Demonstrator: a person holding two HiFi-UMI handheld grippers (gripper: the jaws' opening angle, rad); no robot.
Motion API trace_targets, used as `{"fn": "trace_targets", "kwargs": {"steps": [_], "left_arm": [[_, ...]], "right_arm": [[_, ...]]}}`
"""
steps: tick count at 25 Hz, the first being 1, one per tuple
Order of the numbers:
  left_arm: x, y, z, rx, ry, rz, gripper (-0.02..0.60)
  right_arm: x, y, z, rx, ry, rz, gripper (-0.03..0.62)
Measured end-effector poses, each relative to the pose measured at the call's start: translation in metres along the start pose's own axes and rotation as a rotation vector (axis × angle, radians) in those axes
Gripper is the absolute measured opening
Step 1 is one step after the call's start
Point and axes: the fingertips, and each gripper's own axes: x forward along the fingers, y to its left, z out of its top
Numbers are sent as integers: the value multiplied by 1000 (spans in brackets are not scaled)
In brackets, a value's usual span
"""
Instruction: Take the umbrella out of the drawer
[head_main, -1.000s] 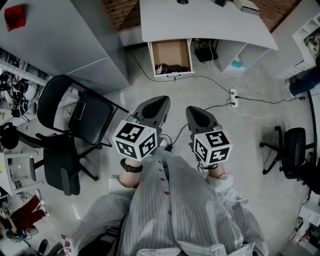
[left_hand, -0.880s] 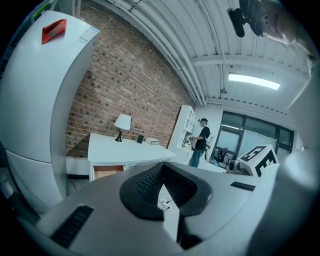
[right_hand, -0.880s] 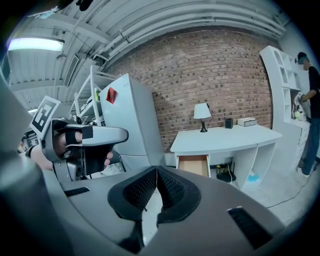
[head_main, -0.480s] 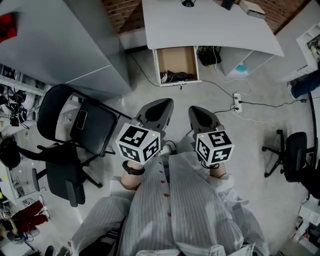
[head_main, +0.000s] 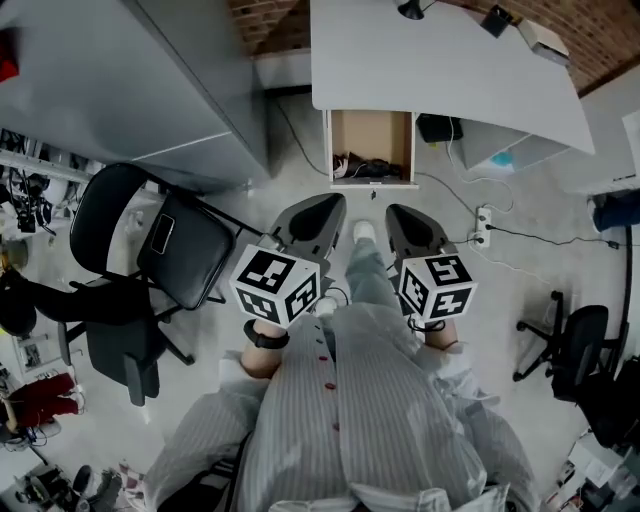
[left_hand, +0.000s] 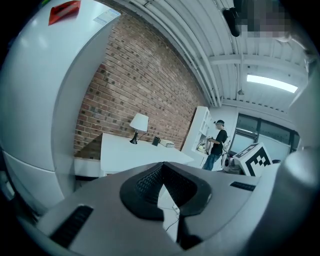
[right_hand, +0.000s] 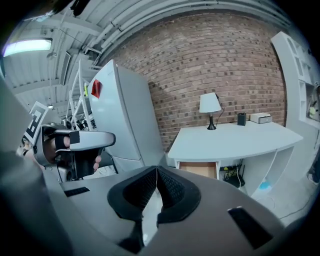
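Open white drawer with a brown wooden inside, white curved desk above it. Dark tangled bundle at the drawer's front end; can't pick out the umbrella in it. Left gripper and right gripper both short of the drawer front, side by side, jaws pressed together, nothing between them.

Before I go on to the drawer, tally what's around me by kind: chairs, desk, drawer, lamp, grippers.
Folding chair: 1
Office chairs: 2
Desk: 1
Open drawer: 1
Table lamp: 1
Grippers: 2, left gripper, right gripper
Total: 8
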Motion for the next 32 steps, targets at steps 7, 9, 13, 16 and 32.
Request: {"fn": "trace_targets", "kwargs": {"steps": [7, 9, 13, 16, 32], "left_arm": [[79, 44, 46, -13, -38, 66, 9], [103, 53, 60, -11, -45, 74, 9], [149, 67, 83, -8, -52, 83, 9], [178, 76, 93, -15, -51, 91, 9], [240, 120, 106, -55, -43, 147, 9]], "right_arm": [[67, -54, 48, -28, 38, 72, 35], [84, -68, 63, -42, 50, 91, 35], [114, -94, 91, -62, 66, 122, 35], [132, -112, 106, -78, 76, 142, 35], [189, -156, 119, -139, 174, 203, 35]]}}
